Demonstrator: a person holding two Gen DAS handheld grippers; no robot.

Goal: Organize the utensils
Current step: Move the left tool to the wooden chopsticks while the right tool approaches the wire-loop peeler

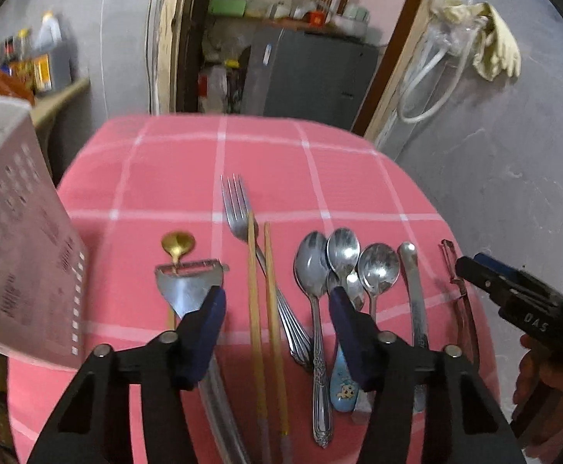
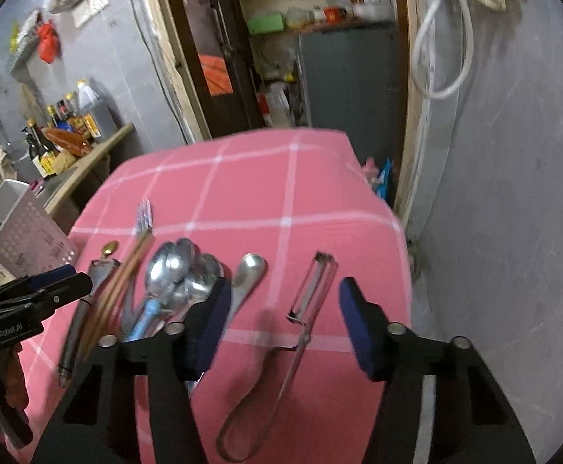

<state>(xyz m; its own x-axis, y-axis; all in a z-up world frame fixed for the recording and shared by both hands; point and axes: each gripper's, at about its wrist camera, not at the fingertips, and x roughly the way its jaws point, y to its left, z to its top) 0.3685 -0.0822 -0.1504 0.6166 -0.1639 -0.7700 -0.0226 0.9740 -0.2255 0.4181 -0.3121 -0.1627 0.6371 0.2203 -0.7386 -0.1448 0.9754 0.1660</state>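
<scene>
Left wrist: shiny, perhaps steel spoons (image 1: 343, 263)

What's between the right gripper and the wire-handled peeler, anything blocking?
Nothing visible. The right gripper is open, and the peeler lies alone on the pink cloth, in line with the gap between its fingers. The nearest neighbour, a metal handle, lies to the peeler's left, apart from it.

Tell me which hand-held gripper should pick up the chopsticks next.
Left. The left hand-held gripper hangs open with the chopsticks lying between its fingers. The right hand-held gripper is open over the slim peeler, further right on the tablecloth.
</scene>
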